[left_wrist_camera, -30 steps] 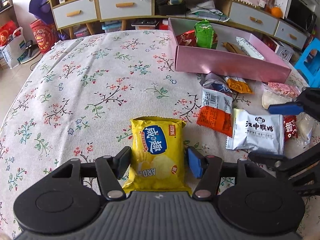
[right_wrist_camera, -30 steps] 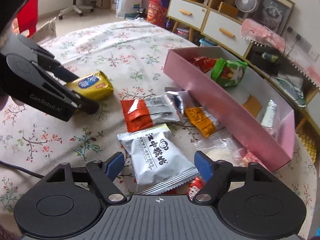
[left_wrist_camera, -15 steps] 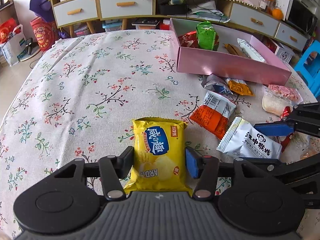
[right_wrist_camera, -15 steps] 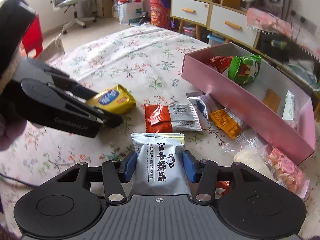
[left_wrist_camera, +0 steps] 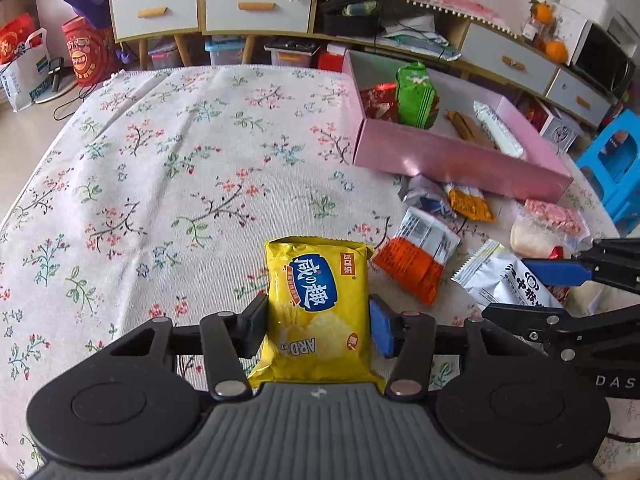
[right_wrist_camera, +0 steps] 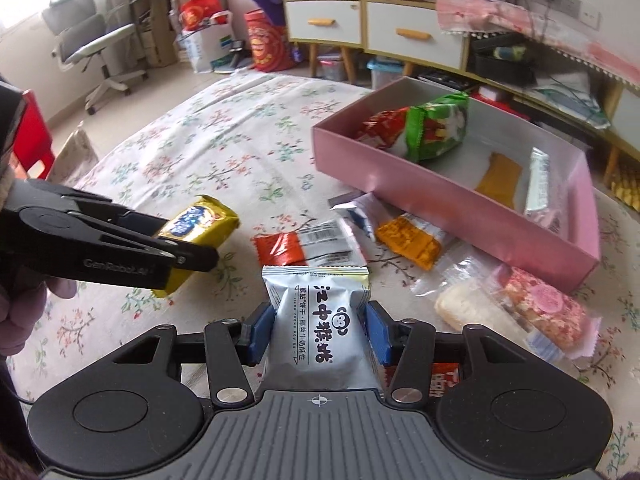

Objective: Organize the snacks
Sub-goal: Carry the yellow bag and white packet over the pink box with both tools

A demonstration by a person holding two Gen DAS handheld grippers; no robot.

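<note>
Yellow chip packet [left_wrist_camera: 318, 312]: clamped between the pads of the left gripper [left_wrist_camera: 318, 326], one pad on each long side. In the right wrist view it shows at 9 o'clock, held off the floral tablecloth [left_wrist_camera: 160, 184].

White monkey-logo biscuit packet [right_wrist_camera: 318, 328]: pinched at its waist by the right gripper [right_wrist_camera: 318, 336], blue pads [right_wrist_camera: 376, 338] pressed into both sides; top seam points to 12 o'clock. In the left wrist view it sits at 3 o'clock.

Orange-and-white packet [right_wrist_camera: 308, 244]: flat on the cloth, just beyond the white packet at 12 o'clock.

Orange snack packet [right_wrist_camera: 408, 240]: on the cloth at 1 o'clock, touching a silver-blue wrapper [right_wrist_camera: 360, 210] on its left, near the box wall.

Clear bag with a pale cake [right_wrist_camera: 468, 308] and pink-speckled rice bar [right_wrist_camera: 540, 304]: side by side on the cloth at 3 o'clock of the right gripper, touching.

Red wrapper [right_wrist_camera: 444, 380]: partly hidden under the right gripper's right finger.

Pink box [right_wrist_camera: 440, 196]: open, on the cloth at 1 to 2 o'clock. Contents: green packet [right_wrist_camera: 436, 128] leaning on a red packet [right_wrist_camera: 380, 128] at the far-left end; brown flat packet [right_wrist_camera: 500, 178] and long silver-white packet [right_wrist_camera: 538, 180] lying side by side towards the right end.

Drawer cabinet [left_wrist_camera: 208, 4]: beyond the table at 12 o'clock.
</note>
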